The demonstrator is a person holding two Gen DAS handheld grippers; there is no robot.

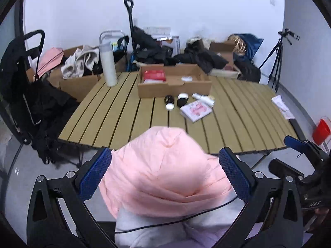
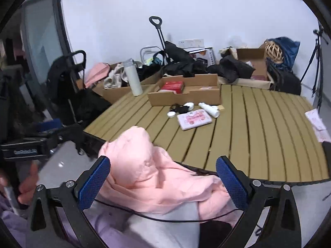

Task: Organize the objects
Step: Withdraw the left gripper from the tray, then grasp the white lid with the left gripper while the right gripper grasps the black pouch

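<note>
A slatted wooden table (image 1: 124, 111) (image 2: 258, 136) holds an open cardboard box (image 1: 175, 86) (image 2: 186, 96) with a red packet (image 1: 155, 74) (image 2: 172, 86) inside. In front of the box lie a pink-and-white flat box (image 1: 196, 110) (image 2: 194, 119), a white bottle (image 1: 203, 99) (image 2: 209, 109), a black-and-white jar (image 1: 182, 99), a small white lid (image 1: 169, 106) (image 2: 171, 114) and a black item (image 1: 168, 98) (image 2: 180, 109). My left gripper (image 1: 165, 173) and right gripper (image 2: 163, 177) are both open, held before the table's near edge above a pink jacket (image 1: 165, 175) (image 2: 149, 177), touching nothing.
A tall white flask (image 1: 108, 64) (image 2: 133, 78) stands at the table's far left corner. Boxes of clothes, black bags and a trolley crowd the floor behind. A tripod (image 1: 275, 62) stands right. Papers (image 2: 316, 124) lie on the table's right edge. A red cup (image 1: 320, 131) sits right.
</note>
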